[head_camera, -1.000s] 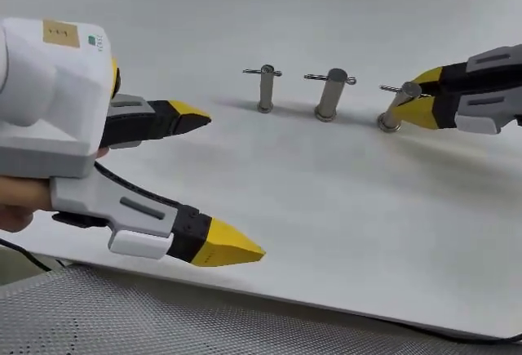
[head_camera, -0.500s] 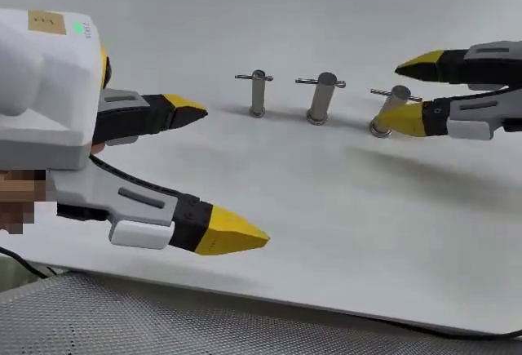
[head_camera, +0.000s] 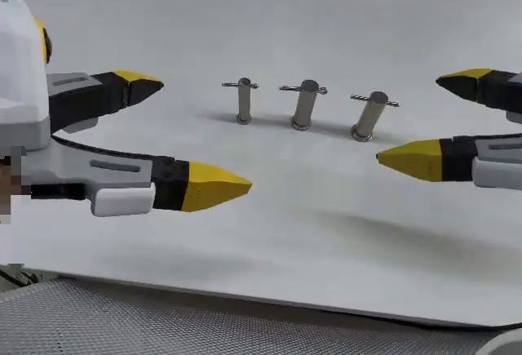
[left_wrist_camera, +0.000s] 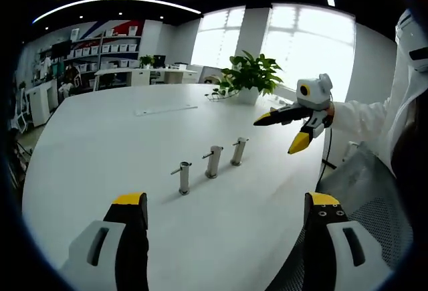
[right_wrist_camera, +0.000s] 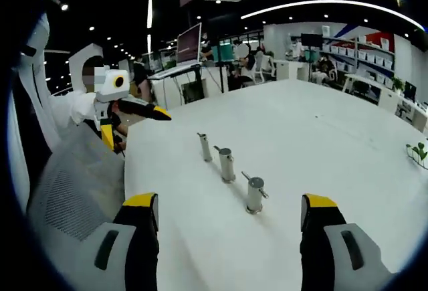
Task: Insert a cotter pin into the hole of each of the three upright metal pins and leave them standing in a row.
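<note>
Steel, by its sheen, is what the three metal pins (head_camera: 304, 106) seem to be made of. They are seen standing in a row near the middle of the tabletop (head_camera: 326, 232), each with a cotter pin (head_camera: 302, 90) passed through the hole near its top. The rightmost appears to lean slightly in the head view.

The metal pins are judged stiff, smooth, light and easily toppled on their narrow bases, so any correction would best be made by gripping low on the shank. The wire cotter pin is thin and likely to slip, and is best taken by its looped end.

The left tongs (head_camera: 204, 135) are held spread and empty, well left of the row. The right tongs (head_camera: 408, 120) are likewise spread and empty, just beside the rightmost pin without touching it.

The tabletop is white, matte and broad. A bright open office with tall windows, shelving and a potted plant (left_wrist_camera: 251, 73) is seen beyond.
</note>
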Tool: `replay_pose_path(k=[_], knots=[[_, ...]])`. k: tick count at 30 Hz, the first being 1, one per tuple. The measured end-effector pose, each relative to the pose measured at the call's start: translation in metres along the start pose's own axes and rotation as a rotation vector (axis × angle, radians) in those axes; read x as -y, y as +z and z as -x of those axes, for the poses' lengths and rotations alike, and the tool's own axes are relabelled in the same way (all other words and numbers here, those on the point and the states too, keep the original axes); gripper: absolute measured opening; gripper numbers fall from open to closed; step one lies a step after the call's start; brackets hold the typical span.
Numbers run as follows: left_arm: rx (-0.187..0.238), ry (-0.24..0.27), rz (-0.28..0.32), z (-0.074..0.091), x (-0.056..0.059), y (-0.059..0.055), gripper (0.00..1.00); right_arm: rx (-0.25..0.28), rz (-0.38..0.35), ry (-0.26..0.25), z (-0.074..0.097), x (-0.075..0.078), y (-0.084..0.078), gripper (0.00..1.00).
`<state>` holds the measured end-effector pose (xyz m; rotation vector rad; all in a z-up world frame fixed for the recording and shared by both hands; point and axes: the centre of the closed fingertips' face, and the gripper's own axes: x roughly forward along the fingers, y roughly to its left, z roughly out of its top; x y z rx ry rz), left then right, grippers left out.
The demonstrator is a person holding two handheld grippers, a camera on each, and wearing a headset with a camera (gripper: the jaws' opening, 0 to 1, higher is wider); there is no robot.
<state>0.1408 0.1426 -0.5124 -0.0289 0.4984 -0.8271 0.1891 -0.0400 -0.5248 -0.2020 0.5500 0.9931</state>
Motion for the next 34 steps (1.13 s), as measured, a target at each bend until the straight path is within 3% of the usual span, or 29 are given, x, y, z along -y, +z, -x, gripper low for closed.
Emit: replay_pose_path(k=[2, 11, 21, 27, 31, 34], knots=[[-0.003, 0.002, 0.003, 0.002, -0.001, -0.001, 0.97, 0.006, -0.036, -0.042, 0.003, 0.002, -0.002, 0.87], [-0.030, 0.046, 0.025, 0.007, -0.011, -0.011, 0.99, 0.003, -0.086, -0.077, 0.012, -0.011, -0.008, 0.94], [-0.069, 0.079, 0.063, 0.007, -0.011, -0.023, 0.99, -0.063, -0.133, -0.110, 0.012, -0.022, -0.033, 0.97], [-0.110, 0.080, 0.072, 0.005, -0.008, -0.034, 0.99, -0.143, -0.112, -0.107, 0.011, -0.028, -0.047, 0.97], [-0.123, 0.077, 0.089, 0.003, -0.007, -0.039, 0.98, -0.278, 0.006, -0.150, 0.018, -0.021, -0.065, 0.97], [-0.157, 0.065, 0.090, 0.002, -0.006, -0.046, 0.96, -0.277, -0.034, -0.134, 0.016, -0.025, -0.068, 0.97]])
